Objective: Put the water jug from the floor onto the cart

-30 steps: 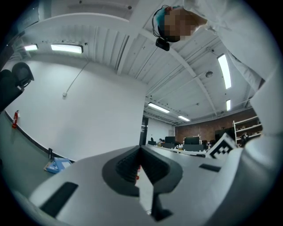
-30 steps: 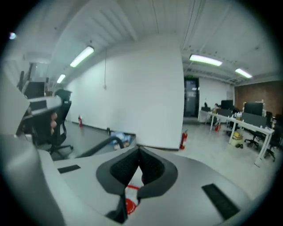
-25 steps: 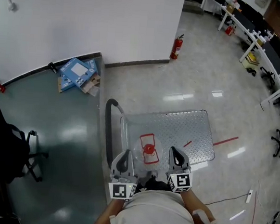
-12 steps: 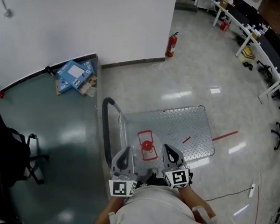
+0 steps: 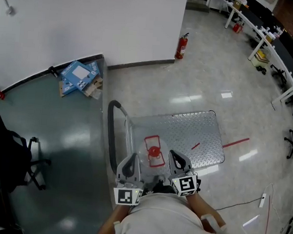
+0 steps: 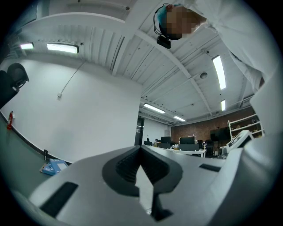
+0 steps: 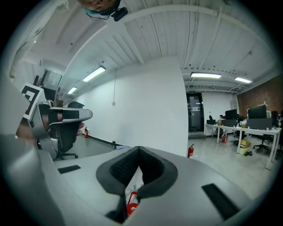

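The water jug [image 5: 154, 152] stands on the cart [image 5: 198, 130], on the ribbed deck at the end nearest the push handle [image 5: 113, 134], a little below the middle of the head view. It sits between your two grippers and just beyond their tips. Your left gripper [image 5: 130, 162] is on its left side and your right gripper [image 5: 176, 158] on its right, neither touching it. Both pairs of jaws are clenched together on nothing. In the right gripper view the jug's red cap [image 7: 131, 205] shows low down, under the closed jaws. Against the frame a second ago, little differs: the jug keeps its spot on the deck, both grippers flank it as before, and the jaws stay closed.
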{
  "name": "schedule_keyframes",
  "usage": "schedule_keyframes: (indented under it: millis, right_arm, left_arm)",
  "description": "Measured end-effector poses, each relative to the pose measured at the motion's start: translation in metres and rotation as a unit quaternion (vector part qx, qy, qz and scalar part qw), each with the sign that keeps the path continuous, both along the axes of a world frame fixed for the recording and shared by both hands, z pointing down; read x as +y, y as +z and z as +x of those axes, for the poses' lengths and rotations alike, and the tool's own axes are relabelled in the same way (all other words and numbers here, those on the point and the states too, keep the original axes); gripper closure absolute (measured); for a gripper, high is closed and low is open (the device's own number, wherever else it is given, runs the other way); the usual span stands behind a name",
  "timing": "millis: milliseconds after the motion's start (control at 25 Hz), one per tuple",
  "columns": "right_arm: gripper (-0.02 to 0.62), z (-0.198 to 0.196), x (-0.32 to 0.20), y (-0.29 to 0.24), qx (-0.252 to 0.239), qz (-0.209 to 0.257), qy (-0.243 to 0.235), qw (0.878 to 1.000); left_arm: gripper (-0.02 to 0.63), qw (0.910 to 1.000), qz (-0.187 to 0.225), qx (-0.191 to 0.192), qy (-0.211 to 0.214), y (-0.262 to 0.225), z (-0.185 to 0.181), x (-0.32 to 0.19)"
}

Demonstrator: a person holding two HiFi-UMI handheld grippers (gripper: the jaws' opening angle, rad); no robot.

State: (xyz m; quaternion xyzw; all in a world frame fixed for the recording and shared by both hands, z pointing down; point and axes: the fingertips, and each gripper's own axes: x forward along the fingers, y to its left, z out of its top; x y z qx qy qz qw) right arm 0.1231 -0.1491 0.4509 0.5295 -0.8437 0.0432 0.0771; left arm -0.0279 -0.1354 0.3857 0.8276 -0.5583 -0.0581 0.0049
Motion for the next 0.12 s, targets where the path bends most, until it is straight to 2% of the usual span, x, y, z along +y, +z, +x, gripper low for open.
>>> schedule_keyframes:
  millis: [120]
  right_arm:
    - [0.583,0.0,-0.0014,0.0009,0.003,0.0,-0.004,1.0]
  left_arm:
    - [0.603,1.0,0.003,0.0,0.0,-0.0001,0.0015,-0.0012]
